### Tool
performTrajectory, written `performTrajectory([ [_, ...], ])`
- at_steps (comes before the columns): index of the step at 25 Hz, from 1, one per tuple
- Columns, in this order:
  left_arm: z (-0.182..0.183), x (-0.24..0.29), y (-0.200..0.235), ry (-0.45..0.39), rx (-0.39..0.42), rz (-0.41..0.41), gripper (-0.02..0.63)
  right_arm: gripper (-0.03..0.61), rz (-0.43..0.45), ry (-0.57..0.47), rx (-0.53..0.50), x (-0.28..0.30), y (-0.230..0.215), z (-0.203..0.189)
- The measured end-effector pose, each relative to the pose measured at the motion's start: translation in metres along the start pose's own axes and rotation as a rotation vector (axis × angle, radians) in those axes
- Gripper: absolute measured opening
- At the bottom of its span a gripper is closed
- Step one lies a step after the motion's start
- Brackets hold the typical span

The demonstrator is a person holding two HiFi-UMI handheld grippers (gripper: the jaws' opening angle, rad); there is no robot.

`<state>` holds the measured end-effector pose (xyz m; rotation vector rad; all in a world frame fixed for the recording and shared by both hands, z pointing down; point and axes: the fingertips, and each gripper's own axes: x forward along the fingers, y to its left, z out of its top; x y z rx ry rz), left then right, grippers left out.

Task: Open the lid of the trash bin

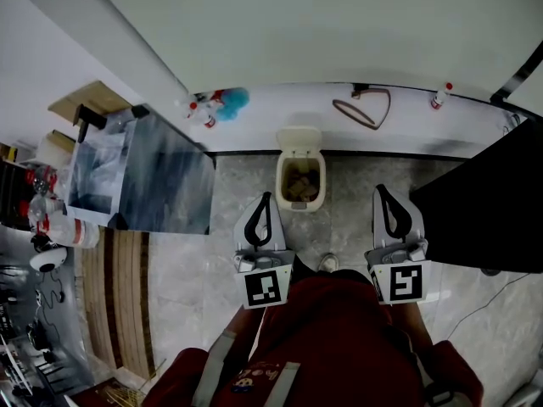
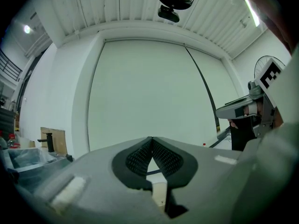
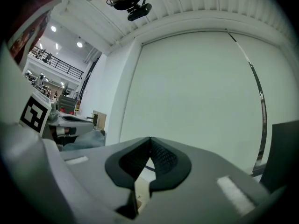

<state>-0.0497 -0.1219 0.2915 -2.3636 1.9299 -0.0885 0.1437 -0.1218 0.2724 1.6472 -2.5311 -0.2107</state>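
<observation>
A small cream trash bin (image 1: 299, 195) stands on the marble floor against the white wall ledge. Its lid (image 1: 299, 139) is tipped up at the back, and brownish contents show inside. My left gripper (image 1: 266, 196) hovers just left of the bin, shut, with nothing between its jaws. The right gripper (image 1: 379, 189) hangs to the bin's right, also shut and empty. In the left gripper view the left gripper (image 2: 151, 138) has its black pads meeting at the tip, with a strip of the cream bin (image 2: 159, 193) below. The right gripper view shows the right gripper (image 3: 150, 138) the same way.
A grey metal cabinet (image 1: 161, 176) stands left of the bin. The white ledge (image 1: 280, 113) carries spray bottles (image 1: 202, 114), a blue duster (image 1: 235, 101), a looped cable (image 1: 365, 110) and another bottle (image 1: 439, 96). A black panel (image 1: 484, 206) is at the right. A shoe (image 1: 328, 264) is below the bin.
</observation>
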Motion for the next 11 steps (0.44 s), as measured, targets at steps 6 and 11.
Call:
performTrajectory([
  [6, 0.002, 0.000, -0.004, -0.004, 0.001, -0.005, 0.005, 0.000, -0.034, 0.010, 0.051, -0.001, -0.008, 0.000],
  [11, 0.006, -0.004, -0.001, 0.001, 0.004, -0.006, 0.005, 0.000, -0.042, 0.009, -0.022, -0.003, -0.021, -0.004],
])
